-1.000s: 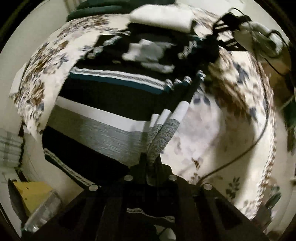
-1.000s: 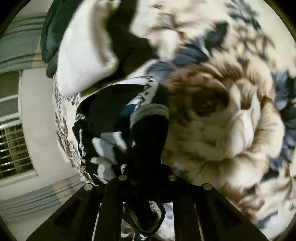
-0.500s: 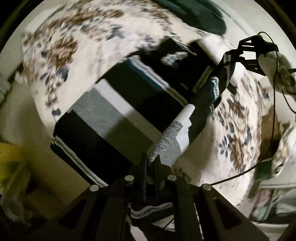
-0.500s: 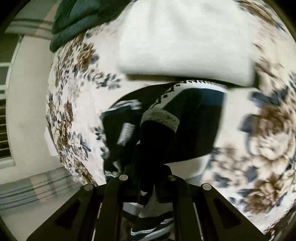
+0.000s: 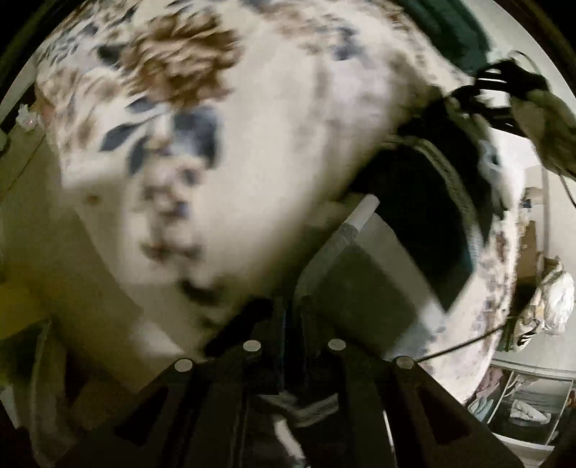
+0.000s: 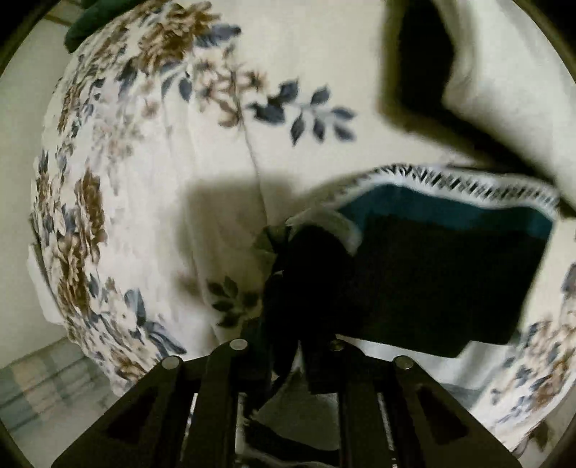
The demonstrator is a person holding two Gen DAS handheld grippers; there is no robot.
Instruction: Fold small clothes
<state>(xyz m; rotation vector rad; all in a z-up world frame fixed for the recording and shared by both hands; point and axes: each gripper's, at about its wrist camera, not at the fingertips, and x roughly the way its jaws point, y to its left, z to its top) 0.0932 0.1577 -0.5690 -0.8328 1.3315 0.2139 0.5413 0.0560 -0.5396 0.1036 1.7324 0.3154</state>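
Note:
A striped garment in black, grey, white and teal (image 5: 424, 230) hangs between both grippers over a floral bedsheet (image 5: 273, 129). My left gripper (image 5: 354, 225) is shut on its grey and white edge. My right gripper (image 6: 316, 234) is shut on a dark bunched edge of the same garment (image 6: 450, 280), whose patterned white border and teal band lie on the bedsheet (image 6: 151, 187). The other gripper shows far off in the left wrist view (image 5: 504, 82), holding the garment's far end.
A white folded cloth (image 6: 504, 90) lies beyond the garment on the bed. A dark green item (image 6: 86, 25) sits at the bed's far edge. A cable (image 5: 464, 345) and a shelf with clothes (image 5: 522, 406) are beside the bed.
Both grippers have swung the garment across the bed. It now looks folded smaller and lies lower on the sheet. Both stay shut on it.

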